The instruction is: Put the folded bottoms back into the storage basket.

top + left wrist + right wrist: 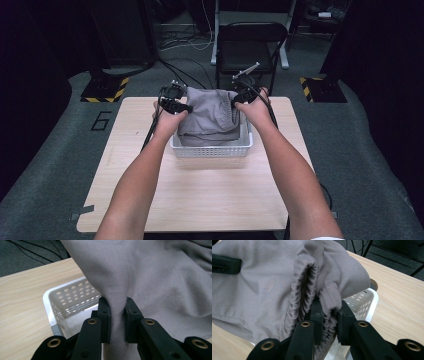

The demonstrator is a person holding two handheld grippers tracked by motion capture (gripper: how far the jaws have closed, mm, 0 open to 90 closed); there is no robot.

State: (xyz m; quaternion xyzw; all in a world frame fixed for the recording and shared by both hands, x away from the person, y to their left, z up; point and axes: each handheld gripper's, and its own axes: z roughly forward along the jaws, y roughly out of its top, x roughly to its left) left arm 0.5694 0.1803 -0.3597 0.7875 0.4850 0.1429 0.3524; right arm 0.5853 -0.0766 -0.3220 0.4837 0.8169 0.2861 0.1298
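Between the left gripper (117, 320) jaws a plain fold of grey garment (150, 277) is pinched tight, and the right gripper (329, 322) is clamped on its gathered elastic waistband (308, 287), which suggests shorts or trousers. In the high view the left gripper (175, 104) sits at nine o'clock of the cloth and the right gripper (246, 95) at three o'clock, with the garment (210, 117) bunched between them, its lower folds down inside the white perforated basket (212, 149) at the table's (200, 200) far middle. The left hold looks the weaker: a thin single fold could slide out under the hanging weight, dropping that side. The ribbed waistband looks firmer, yet elastic may stretch and creep. Trailing cloth could also catch the basket rim at six o'clock and drag or tip the light basket, if the hands move unevenly.
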